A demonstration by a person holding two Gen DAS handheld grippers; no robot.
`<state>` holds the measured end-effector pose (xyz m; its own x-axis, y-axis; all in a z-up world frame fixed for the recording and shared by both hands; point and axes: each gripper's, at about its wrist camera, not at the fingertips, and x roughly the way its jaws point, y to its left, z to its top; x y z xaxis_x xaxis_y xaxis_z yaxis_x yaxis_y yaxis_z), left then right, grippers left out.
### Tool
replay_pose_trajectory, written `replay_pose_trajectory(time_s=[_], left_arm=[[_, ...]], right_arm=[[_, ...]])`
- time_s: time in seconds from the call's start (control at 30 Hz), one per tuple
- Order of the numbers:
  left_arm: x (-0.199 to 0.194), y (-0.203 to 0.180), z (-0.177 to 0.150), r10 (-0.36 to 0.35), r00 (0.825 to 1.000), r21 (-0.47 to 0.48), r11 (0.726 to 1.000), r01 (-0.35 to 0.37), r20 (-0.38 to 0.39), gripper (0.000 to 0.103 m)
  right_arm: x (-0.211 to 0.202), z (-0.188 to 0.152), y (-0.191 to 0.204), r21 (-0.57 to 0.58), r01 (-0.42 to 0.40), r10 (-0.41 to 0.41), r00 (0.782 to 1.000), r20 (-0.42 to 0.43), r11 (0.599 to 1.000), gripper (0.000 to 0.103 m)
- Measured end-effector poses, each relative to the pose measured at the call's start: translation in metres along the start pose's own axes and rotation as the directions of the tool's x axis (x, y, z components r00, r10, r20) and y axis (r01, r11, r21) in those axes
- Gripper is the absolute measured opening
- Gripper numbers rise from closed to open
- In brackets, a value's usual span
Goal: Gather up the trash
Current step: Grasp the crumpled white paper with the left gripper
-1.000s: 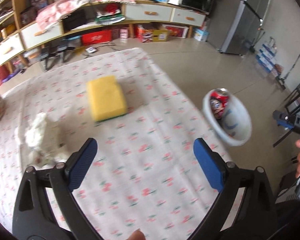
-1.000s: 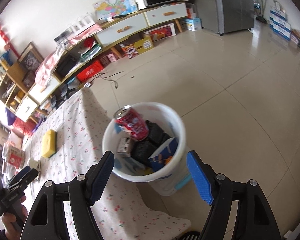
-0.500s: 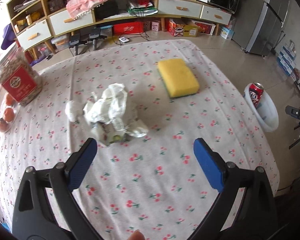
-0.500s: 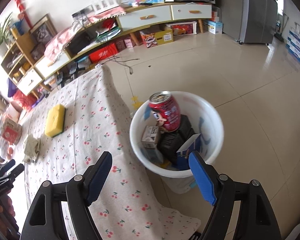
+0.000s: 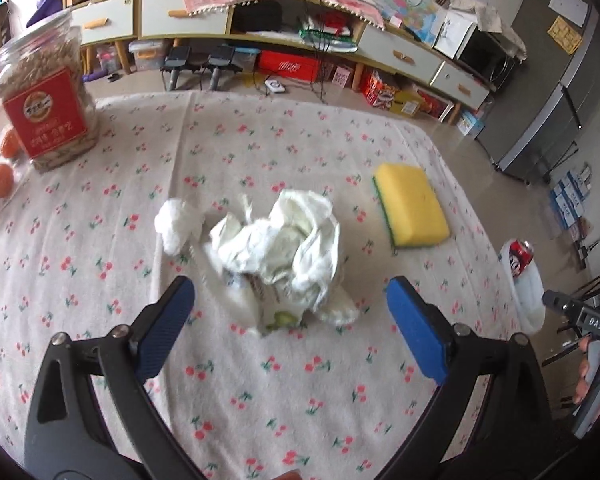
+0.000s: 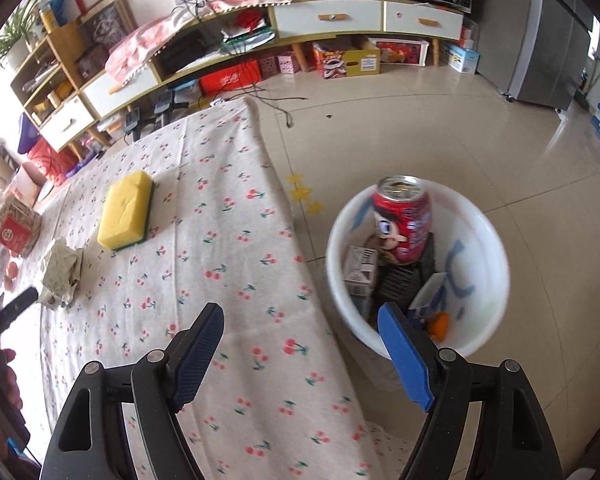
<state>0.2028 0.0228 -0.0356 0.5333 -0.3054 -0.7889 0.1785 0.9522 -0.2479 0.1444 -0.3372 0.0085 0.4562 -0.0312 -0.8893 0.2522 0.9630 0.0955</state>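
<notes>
Crumpled wrapper wad point(image 5: 284, 248) lying on cherry-print tablecloth point(image 5: 260, 380), small white tissue ball point(image 5: 178, 226) just beside it on its left. Left gripper point(image 5: 288, 322) spread wide, empty, poised above cloth just short of wad. Yellow sponge point(image 5: 412, 210) further right, apart from wad. Right gripper point(image 6: 300, 344) likewise spread, empty, straddling table edge and white bin point(image 6: 488, 248). Red can point(image 6: 404, 220) upright in bin among cartons. Jar point(image 5: 46, 96) and oranges point(image 5: 0, 178) at far left.
</notes>
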Motion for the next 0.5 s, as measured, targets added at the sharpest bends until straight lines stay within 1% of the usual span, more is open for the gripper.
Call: replay_pose_trajectory(time_s=[0.13,0.17,0.2,0.23,0.27,0.3,0.33,0.43,0.5], left_arm=[[0.007,-0.014,0.007,0.030,0.999,0.072,0.997,-0.033,0.035,0.095],[0.012,-0.017,0.008,0.042,0.999,0.091,0.995,-0.045,0.032,0.093],[0.016,-0.018,0.009,0.052,0.998,0.103,0.993,-0.055,0.026,0.089],[0.020,-0.018,0.009,0.062,0.998,0.109,0.992,-0.064,0.019,0.079],[0.025,-0.018,0.009,0.073,0.997,0.109,0.991,-0.074,0.011,0.072],[0.027,-0.016,0.009,0.079,0.997,0.105,0.991,-0.079,0.005,0.053],[0.029,-0.013,0.009,0.077,0.997,0.094,0.993,-0.076,-0.001,0.037],[0.023,-0.009,0.010,0.055,0.998,0.068,0.996,-0.055,0.011,0.026],[0.014,-0.008,0.011,0.040,0.999,0.057,0.998,-0.041,0.025,0.025]], right_arm=[[0.010,0.004,0.012,-0.007,-0.007,0.007,1.000,-0.020,1.000,0.081],[0.012,0.006,0.015,-0.012,-0.008,0.008,1.000,-0.023,1.000,0.081],[0.013,0.006,0.019,-0.015,-0.008,0.008,1.000,-0.025,1.000,0.081],[0.015,0.008,0.021,-0.018,-0.009,0.009,1.000,-0.028,1.000,0.081],[0.017,0.009,0.025,-0.021,-0.013,0.012,0.999,-0.030,1.000,0.081],[0.018,0.011,0.028,-0.022,-0.017,0.017,0.999,-0.031,1.000,0.081],[0.018,0.012,0.031,-0.021,-0.026,0.025,0.999,-0.032,0.999,0.081],[0.020,0.016,0.041,-0.023,-0.039,0.038,0.999,-0.033,0.999,0.081],[0.022,0.018,0.049,-0.033,-0.046,0.045,0.998,-0.033,0.998,0.081]])
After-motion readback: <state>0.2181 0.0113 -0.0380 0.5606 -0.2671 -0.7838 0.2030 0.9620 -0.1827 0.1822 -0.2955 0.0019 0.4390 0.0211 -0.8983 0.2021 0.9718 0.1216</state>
